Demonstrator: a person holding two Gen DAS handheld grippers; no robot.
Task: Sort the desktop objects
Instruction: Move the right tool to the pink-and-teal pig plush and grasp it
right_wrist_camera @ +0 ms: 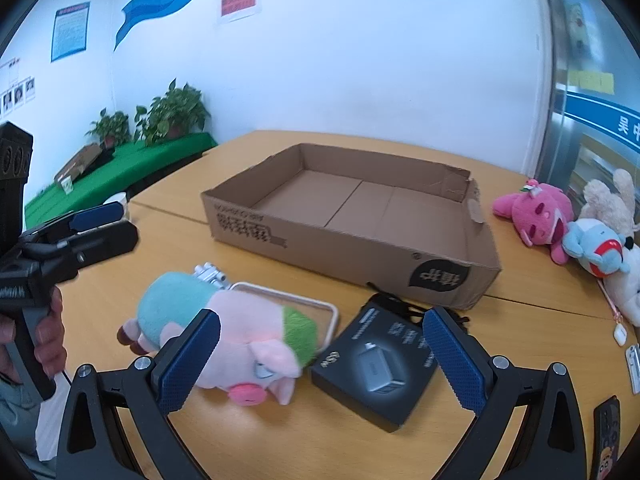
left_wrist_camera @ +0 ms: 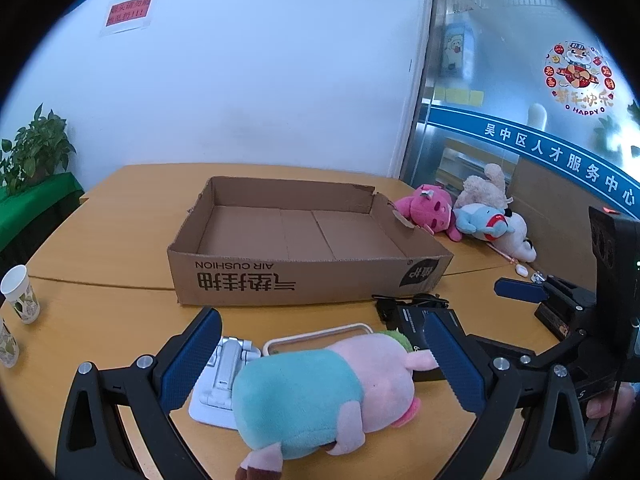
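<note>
The pig toy (left_wrist_camera: 320,392) lies low in the frame between the wide-open left tool (left_wrist_camera: 320,364), ready to grab; right tool (right_wrist_camera: 320,364) is open too.

Potted plants (right_wrist_camera: 176,114) on green-covered ledge (right_wrist_camera: 120,172) against white wall (left_wrist_camera: 248,92); red notice (left_wrist_camera: 129,11) taped high on wall; two paper cups (left_wrist_camera: 20,294) at left table edge; glass partition (left_wrist_camera: 520,92) at right bearing round cartoon sticker (left_wrist_camera: 578,74).
</note>
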